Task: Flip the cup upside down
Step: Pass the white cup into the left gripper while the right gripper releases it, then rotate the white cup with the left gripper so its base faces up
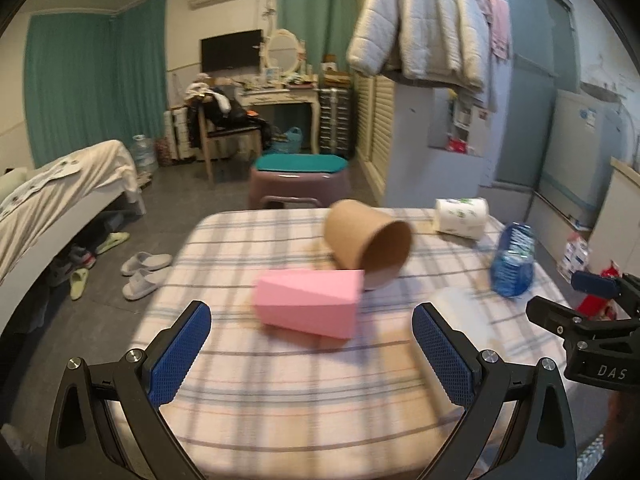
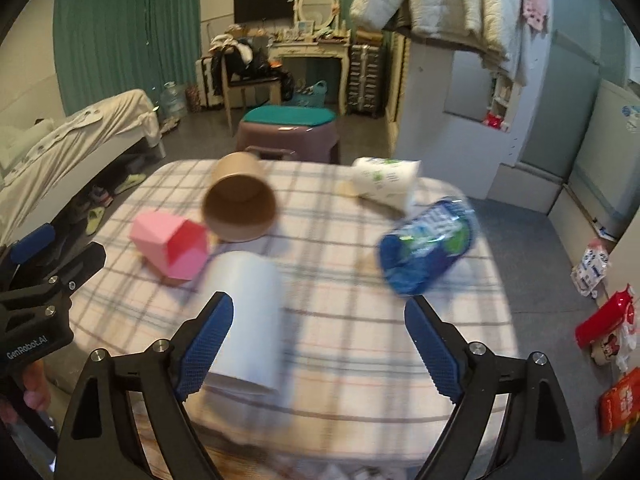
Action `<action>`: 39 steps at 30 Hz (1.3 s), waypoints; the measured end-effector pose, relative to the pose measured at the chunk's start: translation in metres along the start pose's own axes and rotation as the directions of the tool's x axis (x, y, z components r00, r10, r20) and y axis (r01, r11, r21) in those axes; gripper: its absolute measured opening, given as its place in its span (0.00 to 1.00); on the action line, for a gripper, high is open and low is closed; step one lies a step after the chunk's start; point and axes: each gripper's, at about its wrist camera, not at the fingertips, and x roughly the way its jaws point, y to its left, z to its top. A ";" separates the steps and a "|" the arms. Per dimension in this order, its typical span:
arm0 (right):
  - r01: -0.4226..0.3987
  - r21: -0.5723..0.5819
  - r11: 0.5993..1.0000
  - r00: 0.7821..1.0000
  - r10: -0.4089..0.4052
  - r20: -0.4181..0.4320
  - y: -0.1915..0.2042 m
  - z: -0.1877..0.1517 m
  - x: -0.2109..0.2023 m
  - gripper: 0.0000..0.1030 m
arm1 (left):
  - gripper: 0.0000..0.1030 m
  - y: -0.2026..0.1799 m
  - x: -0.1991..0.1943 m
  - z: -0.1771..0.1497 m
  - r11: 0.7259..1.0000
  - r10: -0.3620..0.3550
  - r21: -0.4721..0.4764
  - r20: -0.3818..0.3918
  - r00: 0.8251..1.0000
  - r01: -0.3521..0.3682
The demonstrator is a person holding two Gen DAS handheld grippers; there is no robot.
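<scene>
A brown paper cup (image 1: 366, 240) lies on its side on the plaid table (image 1: 280, 380), mouth toward me; it also shows in the right wrist view (image 2: 240, 204). A pink faceted cup (image 1: 308, 306) lies on its side in front of it, also seen in the right wrist view (image 2: 170, 246). A white cup (image 2: 248, 316) lies on its side near the right gripper's left finger; it shows blurred in the left wrist view (image 1: 464, 312). My left gripper (image 1: 312, 352) is open and empty, just short of the pink cup. My right gripper (image 2: 318, 344) is open and empty over the table.
A white tissue roll (image 2: 386, 182) and a blue wipes pack (image 2: 428, 250) lie at the table's right side. A purple stool with a teal cushion (image 1: 298, 180) stands behind the table. A bed (image 1: 60, 192) is at the left. Red packages (image 2: 608, 316) lie on the floor at right.
</scene>
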 end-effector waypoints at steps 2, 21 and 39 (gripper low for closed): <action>0.015 0.008 1.000 1.000 -0.015 0.014 -0.016 -0.003 -0.002 0.85 | 1.00 -0.022 0.005 0.005 0.999 0.018 0.029 -0.014 1.000 -0.018; 0.004 0.059 0.998 0.999 -0.007 0.052 -0.095 -0.015 0.053 0.85 | 1.00 -0.111 0.099 0.020 0.995 0.058 0.100 -0.397 0.916 -0.019; -0.020 0.114 0.993 0.996 0.010 0.094 -0.100 -0.021 0.045 0.85 | 0.74 -0.113 0.106 0.010 0.998 -0.025 0.043 -0.493 0.870 0.053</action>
